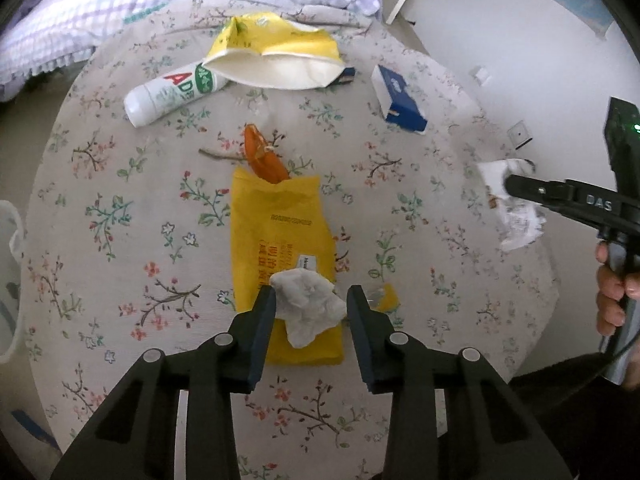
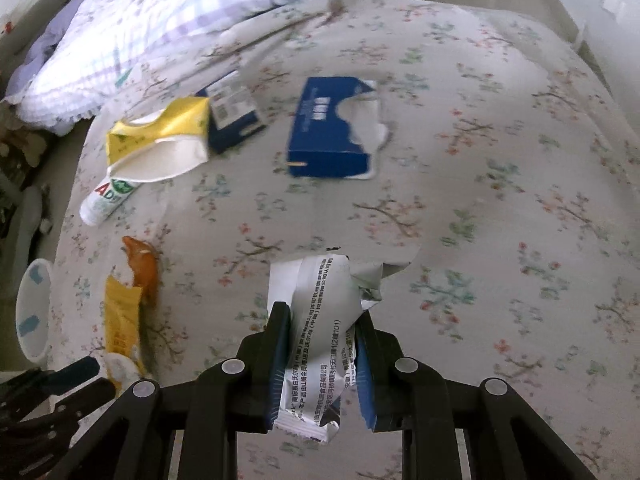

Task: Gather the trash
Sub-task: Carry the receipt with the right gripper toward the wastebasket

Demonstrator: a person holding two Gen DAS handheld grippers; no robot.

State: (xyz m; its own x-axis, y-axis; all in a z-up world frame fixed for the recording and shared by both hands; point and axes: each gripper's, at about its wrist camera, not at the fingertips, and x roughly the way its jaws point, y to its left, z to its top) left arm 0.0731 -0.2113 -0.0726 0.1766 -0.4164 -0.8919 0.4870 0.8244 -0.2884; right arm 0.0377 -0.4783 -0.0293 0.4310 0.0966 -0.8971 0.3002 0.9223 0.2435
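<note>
left gripper hangs pointed steeply down over the bed, its jaws partly closed around a crumpled white tissue. the left pad touches the wad, while a sliver of gap shows at the right pad, so the grip does not look firm yet. the tissue lies between the fingertips, on top of a flat yellow packet. to do this step well, the jaws should close only on the upper bulk of the wad, so the packet underneath is not pinched along with it, and the lift should go straight up.

the wad has no clear direction. the packet beneath runs lengthwise straight away from the gripper, its torn mouth at the far end, where an orange peel sticks out. beyond that, a white bottle lies slanting, base toward the left, and an open yellow carton gapes toward the gripper. a blue tissue box sits farther right.

right gripper, well off to the right, is clamped on a crumpled white wrapper, whose long axis runs along the fingers and juts past the tips. it appears clear of the bed.
</note>
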